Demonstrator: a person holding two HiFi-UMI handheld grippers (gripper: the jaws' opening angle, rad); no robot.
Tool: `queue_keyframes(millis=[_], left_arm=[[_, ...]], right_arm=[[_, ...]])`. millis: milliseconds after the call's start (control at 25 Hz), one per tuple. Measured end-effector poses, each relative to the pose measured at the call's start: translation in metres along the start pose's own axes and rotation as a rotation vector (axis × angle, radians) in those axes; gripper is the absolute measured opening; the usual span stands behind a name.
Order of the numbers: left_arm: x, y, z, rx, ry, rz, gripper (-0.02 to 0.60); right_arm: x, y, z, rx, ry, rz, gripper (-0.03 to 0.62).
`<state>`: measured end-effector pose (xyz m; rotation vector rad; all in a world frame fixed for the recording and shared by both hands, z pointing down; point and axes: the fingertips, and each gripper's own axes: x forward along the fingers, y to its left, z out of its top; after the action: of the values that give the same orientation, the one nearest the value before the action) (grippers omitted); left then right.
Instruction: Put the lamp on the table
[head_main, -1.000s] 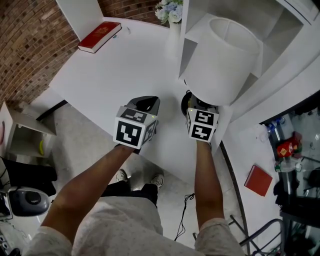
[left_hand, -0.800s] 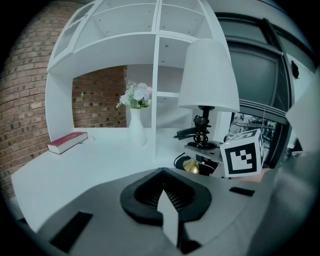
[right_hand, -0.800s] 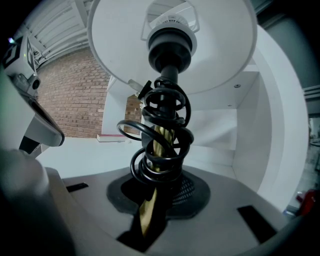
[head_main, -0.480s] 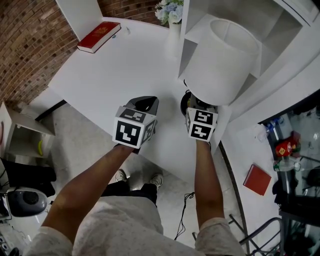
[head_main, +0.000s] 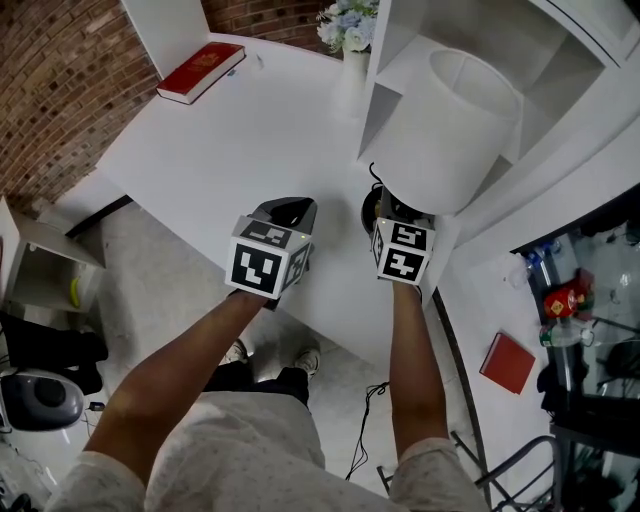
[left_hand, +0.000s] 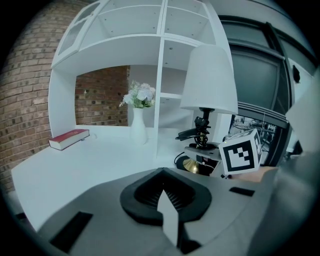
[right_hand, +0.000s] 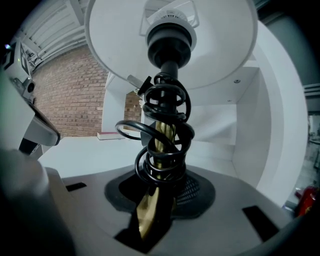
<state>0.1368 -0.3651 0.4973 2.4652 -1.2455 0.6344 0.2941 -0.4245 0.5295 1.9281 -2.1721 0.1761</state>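
Note:
The lamp, with a white shade (head_main: 450, 130) and a dark round base (head_main: 372, 208), stands upright on the white table (head_main: 230, 140) beside the shelf unit. Its brass stem (right_hand: 161, 135), wound with black cable, runs up between the jaws of my right gripper (head_main: 392, 215). Those jaws are opening, and a dark gap shows beside the stem. My left gripper (head_main: 285, 212) hovers over the table just left of the lamp, shut and empty. From the left gripper view the lamp (left_hand: 207, 80) rises behind the right gripper's marker cube (left_hand: 240, 152).
A white shelf unit (head_main: 470, 30) rises right behind the lamp. A red book (head_main: 200, 72) and a vase of flowers (head_main: 350, 40) sit at the table's far side. The table's curved front edge runs just below both grippers. Another red book (head_main: 508, 362) lies on the floor.
The head view has drifted a little. The grippers and the lamp keep the same places.

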Motion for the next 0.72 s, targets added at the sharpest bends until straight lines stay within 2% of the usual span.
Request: queue_keyframes(millis=[80,440,720], left_arm=[[-0.001,0.001,-0.002,-0.003,0.003,0.000,-0.005],[-0.004,0.004,-0.004,-0.018,0.002,0.005,-0.005],[-0.007,-0.002,0.002,-0.013,-0.010,-0.020,-0.005]], right_arm=[[-0.001,0.001,0.000,0.005,0.000,0.010,0.124],[-0.005,0.004,-0.004,0.000,0.028,0.034,0.154],[-0.018,-0.003,-0.007,0.006,0.056,-0.008,0.156]])
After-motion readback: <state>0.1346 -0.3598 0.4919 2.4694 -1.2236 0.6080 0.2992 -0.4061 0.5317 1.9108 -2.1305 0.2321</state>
